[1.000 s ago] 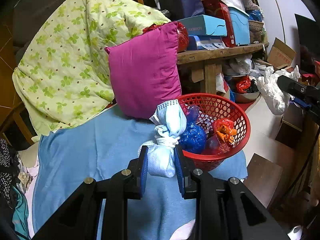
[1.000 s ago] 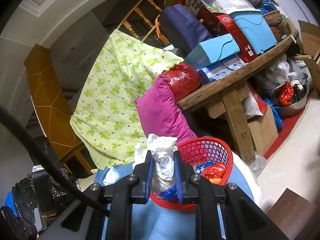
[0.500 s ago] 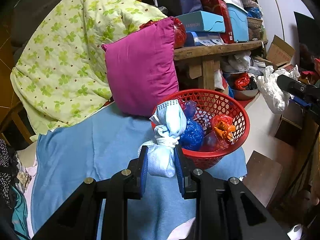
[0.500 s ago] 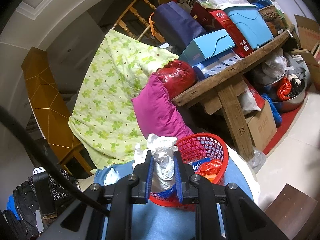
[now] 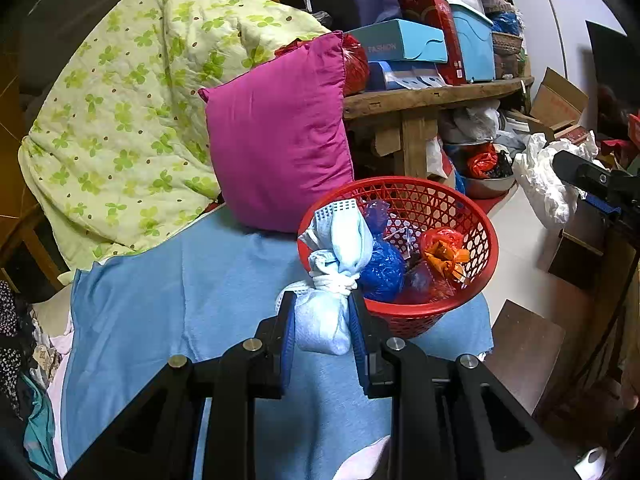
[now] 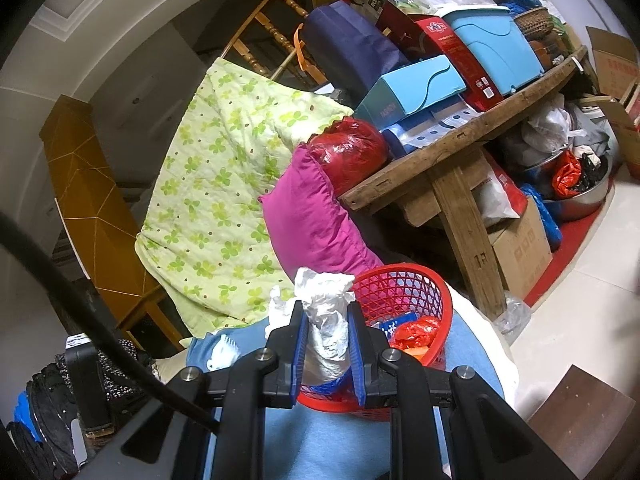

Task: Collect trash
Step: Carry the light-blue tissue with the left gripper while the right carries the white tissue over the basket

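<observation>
A red mesh basket (image 5: 452, 196) stands on a blue cloth (image 5: 200, 300) and holds blue, orange and clear wrappers. My left gripper (image 5: 322, 318) is shut on a knotted light-blue face mask bundle (image 5: 332, 280), held at the basket's near left rim. My right gripper (image 6: 328, 344) is shut on a crumpled white plastic bag (image 6: 326, 320), held above the near side of the basket (image 6: 408, 284). The right gripper with its white bag (image 5: 548, 184) also shows in the left wrist view, off to the right of the basket.
A magenta pillow (image 5: 280, 136) and a green-flowered quilt (image 5: 132, 120) lean behind the basket. A wooden bench (image 5: 432, 96) stacked with boxes stands to the right, with bags and a metal bowl (image 6: 580, 196) under it. Dark clothes (image 6: 60, 400) lie at left.
Both grippers keep their loads. The left wrist view has drawn closer to the basket, which now sits lower and larger. The right view has shifted slightly.
</observation>
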`<state>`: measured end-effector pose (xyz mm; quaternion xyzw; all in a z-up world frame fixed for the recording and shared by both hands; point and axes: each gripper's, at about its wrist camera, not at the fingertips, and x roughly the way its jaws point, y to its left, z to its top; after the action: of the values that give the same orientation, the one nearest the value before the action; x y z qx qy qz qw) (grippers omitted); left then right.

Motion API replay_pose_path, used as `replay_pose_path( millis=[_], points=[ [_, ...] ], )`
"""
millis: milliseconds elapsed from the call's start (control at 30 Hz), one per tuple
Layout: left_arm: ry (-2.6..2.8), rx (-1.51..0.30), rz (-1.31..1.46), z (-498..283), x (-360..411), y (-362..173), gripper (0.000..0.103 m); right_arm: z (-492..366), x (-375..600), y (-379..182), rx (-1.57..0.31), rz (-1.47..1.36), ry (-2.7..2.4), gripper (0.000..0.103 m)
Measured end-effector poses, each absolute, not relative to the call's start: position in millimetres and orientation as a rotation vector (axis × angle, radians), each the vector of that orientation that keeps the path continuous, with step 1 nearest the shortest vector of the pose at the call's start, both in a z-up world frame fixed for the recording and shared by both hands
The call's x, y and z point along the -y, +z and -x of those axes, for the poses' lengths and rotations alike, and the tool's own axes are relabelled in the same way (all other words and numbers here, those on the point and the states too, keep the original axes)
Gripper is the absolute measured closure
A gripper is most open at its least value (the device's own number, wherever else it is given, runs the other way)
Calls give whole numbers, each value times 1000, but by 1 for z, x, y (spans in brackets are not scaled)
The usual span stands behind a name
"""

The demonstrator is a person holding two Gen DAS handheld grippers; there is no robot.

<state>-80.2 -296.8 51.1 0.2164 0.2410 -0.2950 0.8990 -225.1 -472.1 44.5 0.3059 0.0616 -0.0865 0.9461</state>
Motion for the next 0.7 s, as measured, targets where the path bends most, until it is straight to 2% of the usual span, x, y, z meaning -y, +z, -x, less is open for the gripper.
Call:
replay_pose_path(
  millis=[700],
  points=[
    [-624,-545,-424,70,295,39,76,219,480,33,-167,-635,-191,82]
  ],
)
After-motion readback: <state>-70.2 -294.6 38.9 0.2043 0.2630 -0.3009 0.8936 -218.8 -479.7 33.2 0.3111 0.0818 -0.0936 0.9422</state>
